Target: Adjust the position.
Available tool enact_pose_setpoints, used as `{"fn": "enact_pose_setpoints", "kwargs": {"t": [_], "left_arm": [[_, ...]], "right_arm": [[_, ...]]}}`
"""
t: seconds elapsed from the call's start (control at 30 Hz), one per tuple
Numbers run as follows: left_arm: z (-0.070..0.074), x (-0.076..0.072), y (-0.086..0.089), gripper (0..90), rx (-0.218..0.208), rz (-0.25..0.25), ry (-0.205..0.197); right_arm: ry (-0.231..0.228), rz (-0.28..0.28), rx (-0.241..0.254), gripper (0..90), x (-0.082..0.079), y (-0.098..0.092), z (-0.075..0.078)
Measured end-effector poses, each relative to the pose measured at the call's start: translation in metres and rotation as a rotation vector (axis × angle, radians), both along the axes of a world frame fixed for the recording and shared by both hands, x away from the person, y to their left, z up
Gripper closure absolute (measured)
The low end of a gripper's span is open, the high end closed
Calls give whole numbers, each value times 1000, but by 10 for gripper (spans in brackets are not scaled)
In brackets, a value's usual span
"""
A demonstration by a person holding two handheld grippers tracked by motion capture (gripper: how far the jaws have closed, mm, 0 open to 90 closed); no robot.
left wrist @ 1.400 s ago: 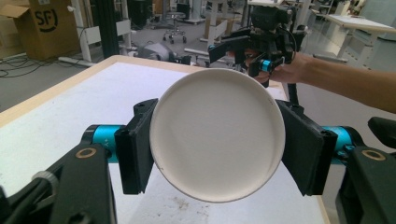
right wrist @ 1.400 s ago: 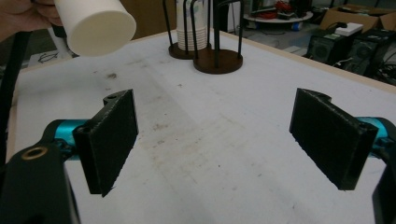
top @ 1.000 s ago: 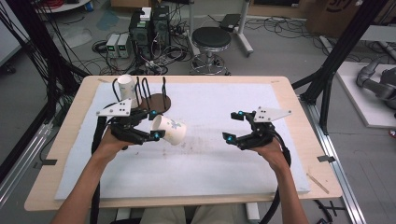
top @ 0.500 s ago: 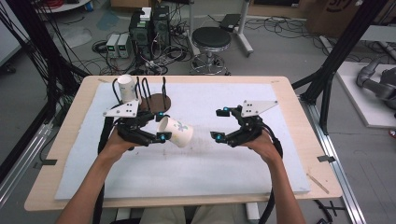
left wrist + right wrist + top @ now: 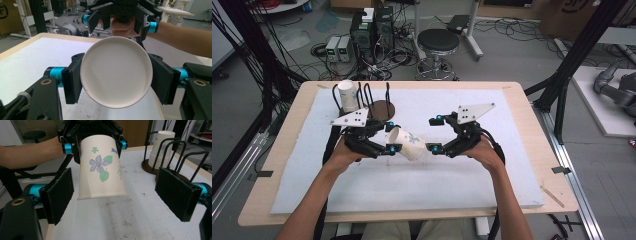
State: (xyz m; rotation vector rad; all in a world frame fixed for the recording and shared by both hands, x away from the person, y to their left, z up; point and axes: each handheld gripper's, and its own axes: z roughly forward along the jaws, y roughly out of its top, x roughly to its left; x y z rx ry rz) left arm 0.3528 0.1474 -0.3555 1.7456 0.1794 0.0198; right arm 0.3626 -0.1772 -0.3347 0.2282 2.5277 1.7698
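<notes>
Item: paper cup (image 5: 406,144), held sideways above the tabletop (image 5: 512,165), clamped in our left gripper (image 5: 382,137). Right gripper (image 5: 434,134) fingers spread, facing it. Step: handover; next, we close right on the cup.

I have the cup (image 5: 406,143) over the middle of the mat (image 5: 492,175), lying sideways between my two grippers: left gripper (image 5: 382,145) just to its left, clamped on it, right gripper (image 5: 435,134) just to its right, apart from it. Behind the left gripper, at the mat's far left corner, stands the rack (image 5: 379,102) with a cup stack (image 5: 348,95) in it. The mat lies on the table (image 5: 522,95).
</notes>
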Motion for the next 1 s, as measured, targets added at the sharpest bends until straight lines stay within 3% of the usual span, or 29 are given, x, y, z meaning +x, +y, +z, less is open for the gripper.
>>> {"fn": "enact_pose_setpoints", "kwargs": {"t": [0.47,1.0], "left_arm": [[2,-3,-5,340,-1,-15,-7],[6,-6,-12,341,-3,-36,-18]], "right_arm": [[14,87,-17,157,3,22,3],[27,141,-61,157,2,36,-3]]}}
